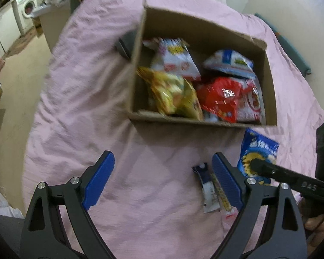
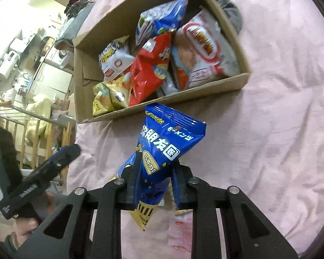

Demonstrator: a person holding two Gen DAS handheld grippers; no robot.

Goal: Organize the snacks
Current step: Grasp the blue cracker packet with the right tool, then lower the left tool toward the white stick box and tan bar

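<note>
An open cardboard box (image 1: pixel 226 32) (image 2: pixel 79 69) sits on the pink sheet and holds several snack bags: yellow (image 1: pixel 172 92), red (image 1: pixel 222 97) (image 2: pixel 149 71), white and blue ones. My right gripper (image 2: pixel 155 168) is shut on a blue snack bag (image 2: pixel 168 142) (image 1: pixel 259 153) and holds it above the sheet, just in front of the box's near wall. My left gripper (image 1: pixel 162 177) is open and empty over the sheet in front of the box. Two small snack bars (image 1: pixel 213 190) lie on the sheet by its right finger.
A dark grey object (image 1: pixel 127 43) (image 2: pixel 229 8) lies against the box's far side. The pink sheet (image 1: pixel 86 86) covers the bed. The bed's left edge drops to the floor, with a washing machine (image 1: pixel 26 10) and clutter beyond. A wooden railing (image 2: pixel 32 133) stands left.
</note>
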